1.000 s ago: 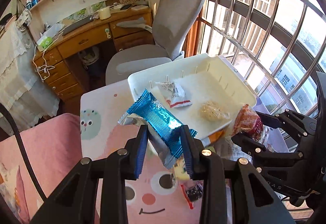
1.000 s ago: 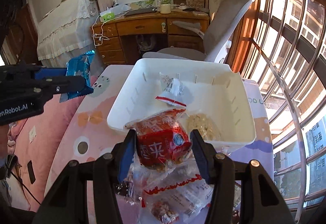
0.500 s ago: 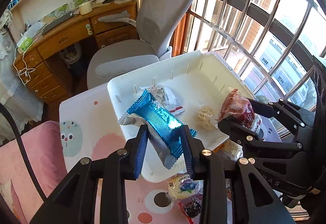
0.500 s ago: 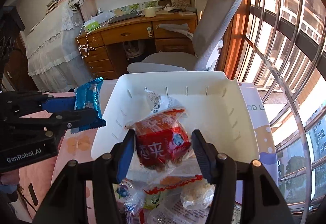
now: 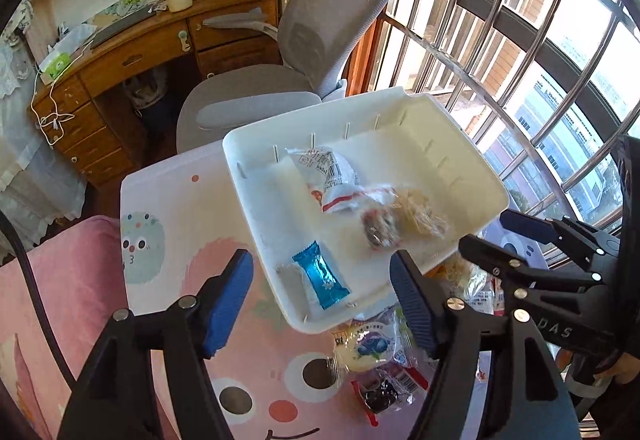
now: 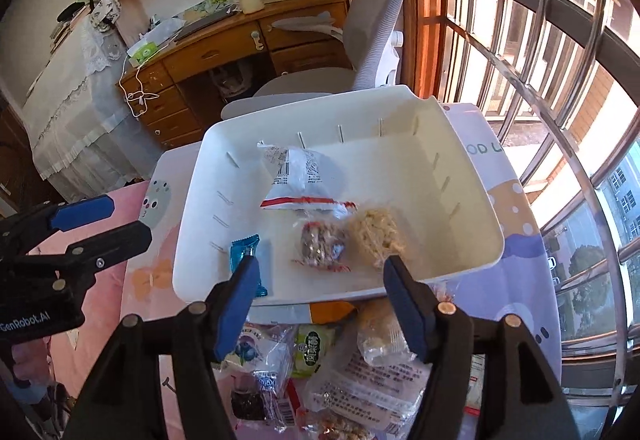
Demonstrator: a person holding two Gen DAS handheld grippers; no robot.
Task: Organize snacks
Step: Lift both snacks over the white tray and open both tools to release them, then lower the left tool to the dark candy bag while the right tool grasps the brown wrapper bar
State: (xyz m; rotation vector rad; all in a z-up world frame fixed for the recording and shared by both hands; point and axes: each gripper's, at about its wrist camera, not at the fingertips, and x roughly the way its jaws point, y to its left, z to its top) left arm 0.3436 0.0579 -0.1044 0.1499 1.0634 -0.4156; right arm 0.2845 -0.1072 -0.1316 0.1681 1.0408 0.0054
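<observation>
Dropped blue packet lies beyond opening left tongs.

Two black angular grippers: left gripper, right gripper. Blue ribbed pads lining the jaws, silver screws along the fingers, white "GenRobot.AI" lettering, black cable trailing.

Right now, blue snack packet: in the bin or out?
In. The blue packet lies flat on the white bin's floor near its front-left corner, clear of both grippers' fingers.

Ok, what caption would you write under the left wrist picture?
Left gripper opening above the white bin, the blue snack packet now lying inside.
</observation>
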